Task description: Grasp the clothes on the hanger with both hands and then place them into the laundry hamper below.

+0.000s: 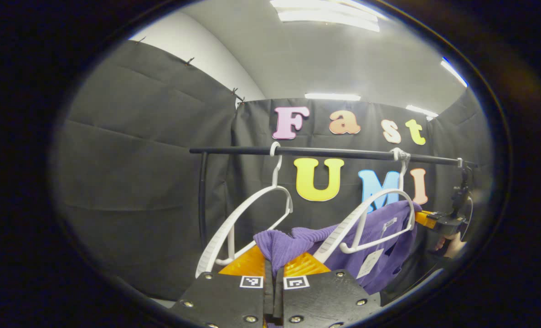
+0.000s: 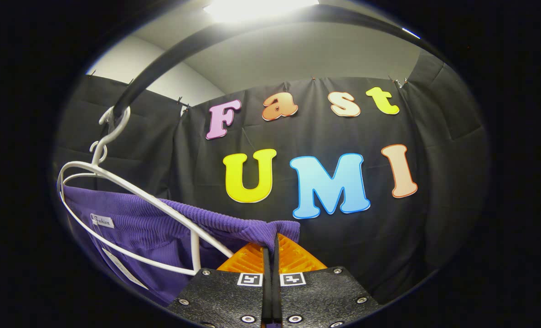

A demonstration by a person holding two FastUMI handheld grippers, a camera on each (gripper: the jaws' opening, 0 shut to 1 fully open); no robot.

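Observation:
A purple knitted garment (image 1: 379, 246) hangs off a white hanger (image 1: 375, 218) on the black rail (image 1: 325, 152). My left gripper (image 1: 274, 262) is shut on one end of the purple cloth, which bunches over its orange fingers (image 1: 247, 263). In the right gripper view the same purple garment (image 2: 142, 228) droops from the white hanger (image 2: 129, 191), and my right gripper (image 2: 272, 248) is shut on its near edge. The right gripper (image 1: 434, 222), with a hand behind it, also appears far right in the left gripper view, at the garment's other end.
A second white hanger (image 1: 247, 218), bare, hangs on the rail left of the garment. The rail's black upright post (image 1: 202, 200) stands at its left end. A paper tag (image 1: 370, 263) dangles from the garment. The rail (image 2: 170, 59) arches close overhead in the right gripper view.

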